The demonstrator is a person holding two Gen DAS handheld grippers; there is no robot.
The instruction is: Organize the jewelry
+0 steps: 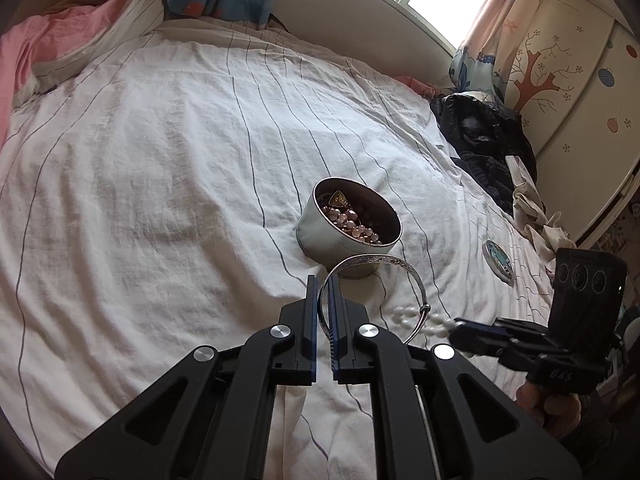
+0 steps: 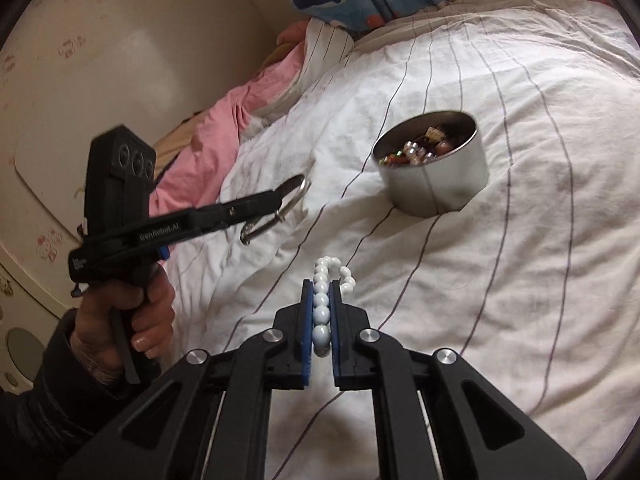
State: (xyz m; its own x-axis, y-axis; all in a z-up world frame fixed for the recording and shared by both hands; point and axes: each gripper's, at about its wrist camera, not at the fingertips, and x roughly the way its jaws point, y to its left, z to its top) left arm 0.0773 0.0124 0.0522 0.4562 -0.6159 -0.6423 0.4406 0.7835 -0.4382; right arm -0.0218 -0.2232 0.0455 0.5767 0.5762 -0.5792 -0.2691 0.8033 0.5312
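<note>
Left wrist view shows the left gripper (image 1: 323,300) clamped on a silver bangle (image 1: 376,276), pinching the thin band edge-on so the hoop stands clear of the striped bedsheet (image 1: 160,160), just in front of the round tin (image 1: 348,226) already holding beads and trinkets. Right wrist view has the right gripper (image 2: 322,300) closed on a white bead bracelet (image 2: 326,292), 3 or 4 beads lined between the pads, likely to stop it slipping. Both pieces sit near the tin, presumably bound for it.

White sheet (image 2: 500,280) with thin dark stripes; silver tin (image 2: 434,184); white bead bracelet (image 2: 322,300); silver bangle (image 1: 384,276); pink quilt (image 1: 52,40) at upper left.
</note>
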